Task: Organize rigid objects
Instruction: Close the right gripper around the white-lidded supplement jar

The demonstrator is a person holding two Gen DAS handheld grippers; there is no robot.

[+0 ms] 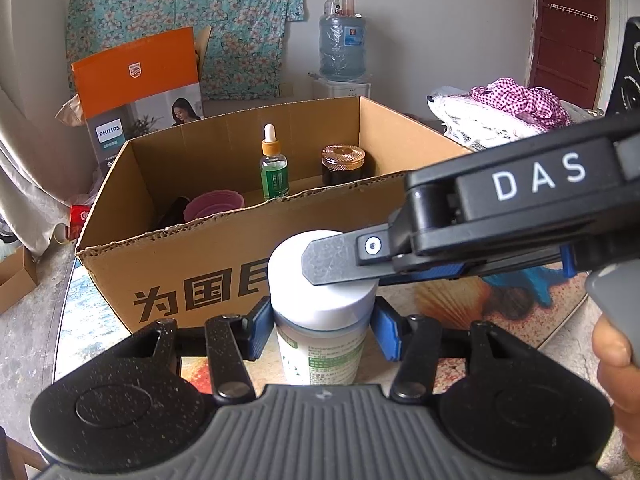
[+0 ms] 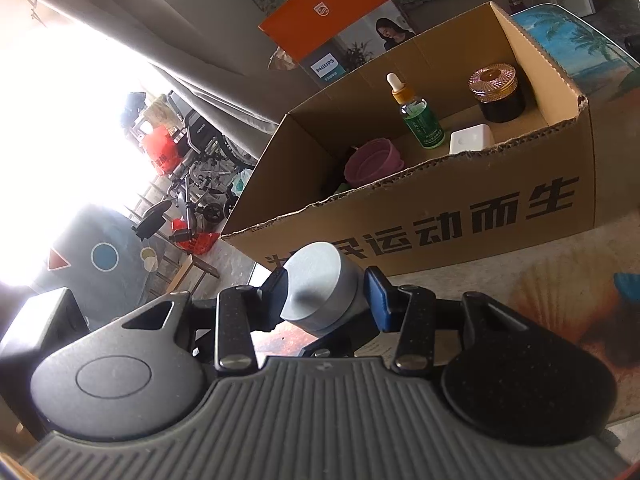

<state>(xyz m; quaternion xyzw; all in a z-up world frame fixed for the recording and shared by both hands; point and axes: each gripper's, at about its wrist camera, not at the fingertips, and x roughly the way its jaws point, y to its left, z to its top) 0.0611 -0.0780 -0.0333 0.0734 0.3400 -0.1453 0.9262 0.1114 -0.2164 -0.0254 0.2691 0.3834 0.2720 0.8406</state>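
So the cardboard box (image 1: 224, 248) already has a few things in it: a green dropper bottle (image 1: 274, 168), a dark jar with a copper lid (image 1: 343, 164), a pink cup (image 1: 214, 204) and a small white block (image 2: 470, 139). What's left is the white-capped bottle (image 1: 324, 320), standing upright on the table (image 1: 460, 300) just in front of the box. The left gripper (image 1: 320, 332) has its pads closed against the bottle below the cap, and the right gripper (image 2: 326, 292) is clamped on the cap itself. Looks mostly done to me.

Right gripper (image 1: 344, 264) lettered "DAS" in white, black speckled linkages, blue finger pads (image 2: 378, 300), ribbed grey housing, silver screws, bare-skinned hand (image 1: 618, 376)
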